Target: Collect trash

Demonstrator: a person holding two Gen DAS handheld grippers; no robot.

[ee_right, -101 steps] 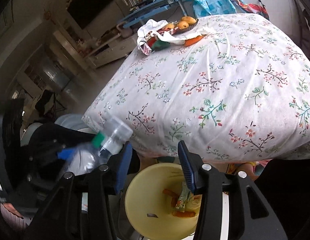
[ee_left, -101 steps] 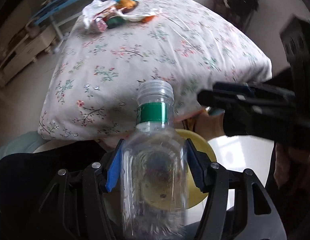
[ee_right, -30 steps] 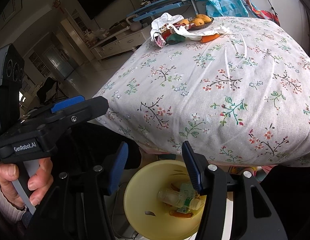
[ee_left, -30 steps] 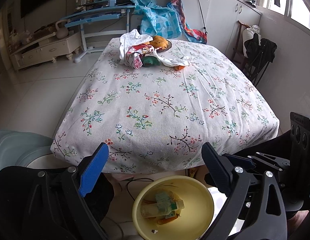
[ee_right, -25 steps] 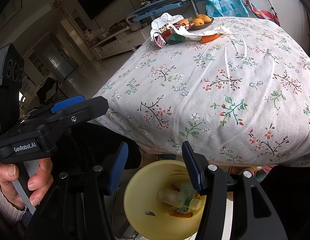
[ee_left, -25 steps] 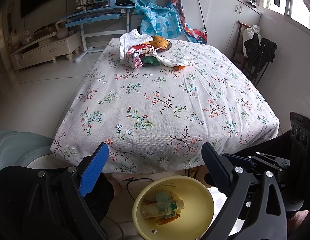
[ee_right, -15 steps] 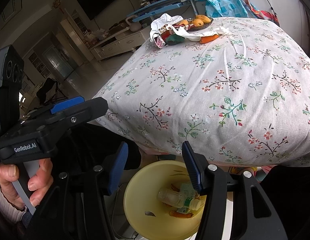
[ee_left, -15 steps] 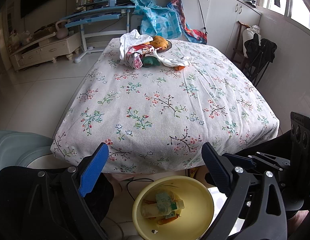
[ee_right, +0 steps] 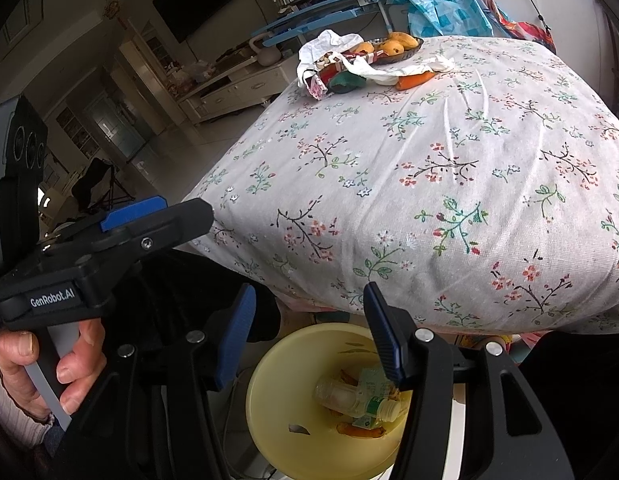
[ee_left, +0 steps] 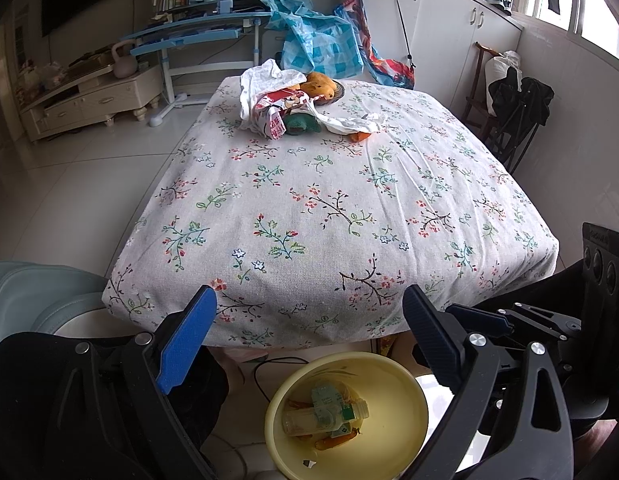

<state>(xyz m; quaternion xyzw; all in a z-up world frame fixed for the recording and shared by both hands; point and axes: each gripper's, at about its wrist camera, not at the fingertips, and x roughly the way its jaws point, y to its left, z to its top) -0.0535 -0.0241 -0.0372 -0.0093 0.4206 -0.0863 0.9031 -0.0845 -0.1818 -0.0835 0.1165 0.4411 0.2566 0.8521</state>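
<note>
A yellow bin (ee_left: pixel 405 396) stands on the floor below the table's near edge, also in the right wrist view (ee_right: pixel 277 412). A clear plastic bottle with a green label (ee_left: pixel 323 414) lies inside it on orange scraps, also in the right wrist view (ee_right: pixel 355 398). My left gripper (ee_left: pixel 309 320) is open and empty above the bin. My right gripper (ee_right: pixel 309 320) is open and empty above the bin too. A pile of wrappers, white tissue and an orange peel (ee_left: pixel 289 110) lies at the table's far end, also in the right wrist view (ee_right: pixel 349 66).
The table wears a floral cloth (ee_left: pixel 329 208). A dish of oranges (ee_right: pixel 393 46) sits by the pile. A pale chair (ee_left: pixel 33 300) stands at the left. A folded black chair (ee_left: pixel 517 116) stands at the right wall. A blue desk (ee_left: pixel 197 36) is behind.
3.4 s ago my left gripper held the bottle over the bin; now the bottle lies in the bin and the jaws are open. Over the last second nothing has moved.
</note>
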